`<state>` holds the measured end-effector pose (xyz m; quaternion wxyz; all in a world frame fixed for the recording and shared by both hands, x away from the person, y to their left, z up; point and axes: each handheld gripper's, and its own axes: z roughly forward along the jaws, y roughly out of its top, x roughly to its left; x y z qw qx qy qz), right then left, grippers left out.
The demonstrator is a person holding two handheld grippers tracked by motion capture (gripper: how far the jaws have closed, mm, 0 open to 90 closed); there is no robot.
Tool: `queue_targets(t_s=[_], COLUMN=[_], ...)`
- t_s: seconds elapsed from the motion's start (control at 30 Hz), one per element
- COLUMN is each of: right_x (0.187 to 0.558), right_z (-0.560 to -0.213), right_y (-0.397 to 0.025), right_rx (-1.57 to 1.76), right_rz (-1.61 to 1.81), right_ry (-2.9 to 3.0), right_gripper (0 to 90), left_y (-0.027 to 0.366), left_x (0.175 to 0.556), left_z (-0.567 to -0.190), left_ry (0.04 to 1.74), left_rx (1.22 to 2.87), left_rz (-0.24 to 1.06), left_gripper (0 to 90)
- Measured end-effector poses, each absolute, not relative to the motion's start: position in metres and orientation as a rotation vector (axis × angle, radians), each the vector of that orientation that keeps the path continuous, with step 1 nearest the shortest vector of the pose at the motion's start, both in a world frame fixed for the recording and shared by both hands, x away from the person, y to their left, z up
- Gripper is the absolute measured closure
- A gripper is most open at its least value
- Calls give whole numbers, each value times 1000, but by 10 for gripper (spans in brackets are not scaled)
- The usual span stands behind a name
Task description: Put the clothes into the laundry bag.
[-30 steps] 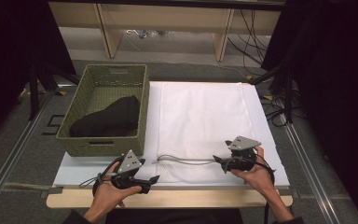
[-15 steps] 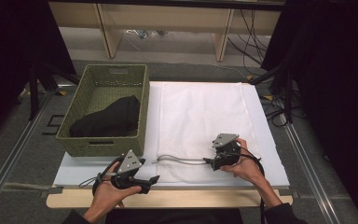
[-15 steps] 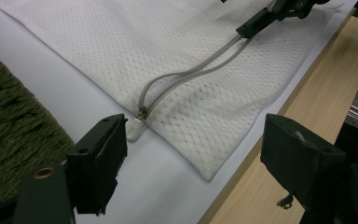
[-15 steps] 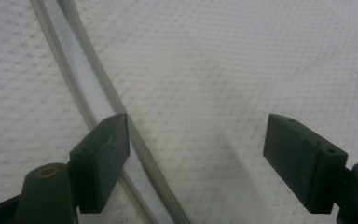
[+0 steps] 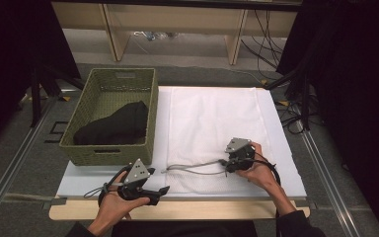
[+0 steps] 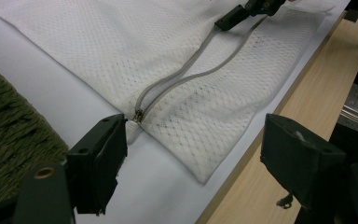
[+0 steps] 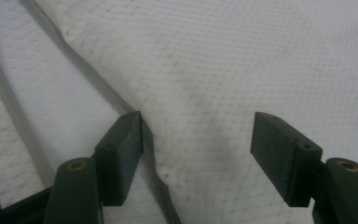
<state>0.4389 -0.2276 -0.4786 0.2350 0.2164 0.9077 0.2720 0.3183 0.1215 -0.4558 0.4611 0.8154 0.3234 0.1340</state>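
A white mesh bag lies flat on the white table top, with a grey zipper running along its near side. The zipper is partly parted, and its slider sits at the left end. My right gripper rests on the bag at the zipper's right end, open. In the right gripper view, my right gripper has its left jaw touching the zipper's raised edge, with mesh between the jaws. My left gripper hovers open at the table's front edge. My left gripper points at the bag's near left corner.
A green wicker basket stands at the table's left with a black cloth inside. The wooden front edge of the table runs just beyond the bag. Cables and shelf legs lie on the floor behind the table.
My right gripper has moved left from the bag's right edge onto the zipper's right end. The left gripper has stayed where it was.
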Motion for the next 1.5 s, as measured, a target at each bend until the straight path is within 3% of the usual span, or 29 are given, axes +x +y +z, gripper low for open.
queue_targets(t_s=[0.3, 0.73, 1.2, 1.5], right_x=[447, 454, 458, 459], right_z=[-478, -476, -463, -449], right_y=[-230, -226, -226, -227], right_rx=[641, 693, 541, 574], right_rz=[773, 810, 819, 842], right_ry=[2518, 2595, 2523, 2497], right_gripper=[543, 850, 891, 891], left_y=[122, 123, 124, 138], left_x=[318, 319, 319, 324], left_z=[-455, -454, -453, -439], left_ry=[794, 793, 808, 829], left_rx=[2009, 2024, 2013, 2045], left_rz=[330, 361, 346, 406], left_gripper=[225, 226, 225, 224])
